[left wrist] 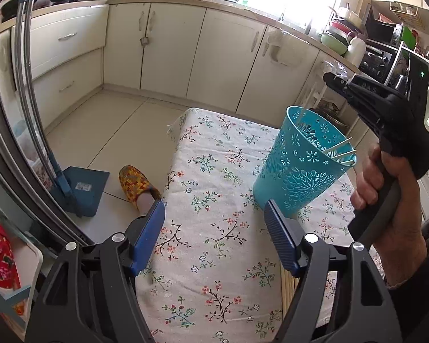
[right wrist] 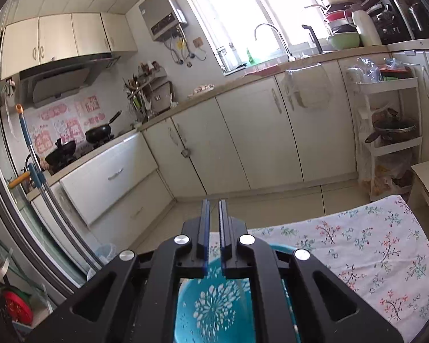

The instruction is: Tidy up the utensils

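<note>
A teal perforated utensil cup (left wrist: 303, 163) stands on the floral tablecloth (left wrist: 214, 223) at the right; several pale utensil handles (left wrist: 340, 150) lean on its rim. My left gripper (left wrist: 214, 228) is open and empty, low over the cloth, its right pad just in front of the cup's base. My right gripper (left wrist: 333, 81) is above the cup, jaws nearly closed on a thin clear utensil (left wrist: 301, 114) that hangs down into the cup. In the right wrist view the right gripper (right wrist: 213, 214) shows only a narrow gap, and the cup (right wrist: 214, 305) lies directly below it.
The table's far edge (left wrist: 186, 114) drops to a tiled floor. A foot in a yellow slipper (left wrist: 135, 183) and a blue dustpan (left wrist: 80, 188) are left of the table. White cabinets (right wrist: 243, 137) and a shelf rack with a pot (right wrist: 391, 131) stand beyond.
</note>
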A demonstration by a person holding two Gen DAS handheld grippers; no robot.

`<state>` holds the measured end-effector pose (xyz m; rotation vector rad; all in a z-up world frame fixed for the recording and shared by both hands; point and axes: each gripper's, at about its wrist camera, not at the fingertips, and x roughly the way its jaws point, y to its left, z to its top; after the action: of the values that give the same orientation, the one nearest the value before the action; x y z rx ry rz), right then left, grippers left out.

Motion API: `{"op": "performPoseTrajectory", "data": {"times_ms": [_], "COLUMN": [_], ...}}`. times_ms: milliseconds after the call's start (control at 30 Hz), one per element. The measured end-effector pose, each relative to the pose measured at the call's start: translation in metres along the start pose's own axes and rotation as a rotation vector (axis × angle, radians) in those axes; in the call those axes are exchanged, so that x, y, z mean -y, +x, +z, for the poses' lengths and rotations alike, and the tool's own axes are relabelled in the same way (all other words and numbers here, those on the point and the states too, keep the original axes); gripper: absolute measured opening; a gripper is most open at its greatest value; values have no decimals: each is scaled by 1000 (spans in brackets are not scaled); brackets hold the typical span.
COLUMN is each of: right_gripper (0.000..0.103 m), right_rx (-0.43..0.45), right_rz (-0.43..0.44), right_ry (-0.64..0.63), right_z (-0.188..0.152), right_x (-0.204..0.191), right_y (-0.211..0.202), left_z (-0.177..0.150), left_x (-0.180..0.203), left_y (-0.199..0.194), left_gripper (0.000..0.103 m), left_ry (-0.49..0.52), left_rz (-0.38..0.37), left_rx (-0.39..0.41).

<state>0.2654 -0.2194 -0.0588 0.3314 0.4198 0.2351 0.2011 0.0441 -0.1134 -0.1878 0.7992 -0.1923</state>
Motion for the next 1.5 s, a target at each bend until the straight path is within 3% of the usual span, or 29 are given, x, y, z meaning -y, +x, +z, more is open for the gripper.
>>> {"op": "performPoseTrajectory", "data": {"times_ms": [133, 267, 400, 433, 567, 700, 1000, 1500], "right_gripper": [14, 24, 28, 28, 26, 21, 14, 14], "right_rx": [10, 86, 49, 12, -272, -409, -484, -485], "right_rz": [20, 29, -32, -50, -130, -170, -263, -173], "right_ry": [-28, -64, -101, -106, -70, -37, -70, -9], "right_z": [-3, -5, -42, -54, -129, -166, -186, -185], "right_x": [-8, -15, -14, -12, 8, 21, 27, 27], "right_y": [-31, -86, -128, -128, -98, -64, -31, -30], "left_z": [-1, -2, -8, -10, -18, -23, -31, -37], "left_x": [-1, -4, -9, -9, -7, -3, -6, 8], "left_y": [-2, -5, -4, -4, 1, -1, 4, 17], "left_gripper": [70, 73, 74, 74, 74, 74, 75, 75], "left_ry": [-9, -16, -22, -23, -19, 7, 6, 40], "left_rz": [3, 9, 17, 18, 18, 18, 23, 20], "left_rx": [2, 1, -11, -18, -51, -63, -94, -134]}}
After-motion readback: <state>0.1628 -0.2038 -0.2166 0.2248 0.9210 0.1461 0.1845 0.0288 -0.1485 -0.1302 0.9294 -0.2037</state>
